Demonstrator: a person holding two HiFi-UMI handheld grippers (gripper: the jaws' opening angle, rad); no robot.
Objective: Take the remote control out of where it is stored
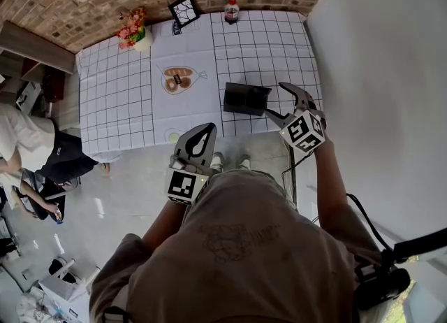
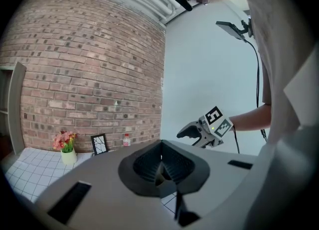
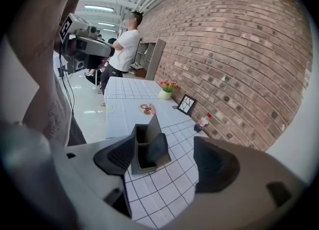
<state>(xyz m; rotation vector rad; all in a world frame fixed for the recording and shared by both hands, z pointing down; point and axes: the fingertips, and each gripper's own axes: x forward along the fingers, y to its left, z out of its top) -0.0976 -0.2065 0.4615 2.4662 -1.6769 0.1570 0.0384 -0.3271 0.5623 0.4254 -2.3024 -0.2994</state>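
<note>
A dark grey storage box (image 1: pixel 246 98) stands upright on the checked tablecloth (image 1: pixel 115 98), near the table's front right. In the right gripper view the box (image 3: pixel 149 147) shows open compartments and a tall back panel; I cannot make out a remote control in it. My right gripper (image 1: pixel 279 101) is right beside the box with its jaws wide apart; nothing sits between the pads of the right gripper (image 3: pixel 167 162). My left gripper (image 1: pixel 202 140) hangs at the table's front edge, jaws together and empty, as the left gripper (image 2: pixel 162 167) also appears in its own view.
At the table's back stand a flower vase (image 1: pixel 136 31), a small picture frame (image 1: pixel 184 11) and a bottle (image 1: pixel 231 10). A plate of bread (image 1: pixel 178 80) lies mid-table. A white wall (image 1: pixel 391 70) rises on the right; a person (image 1: pixel 21 140) stands on the left.
</note>
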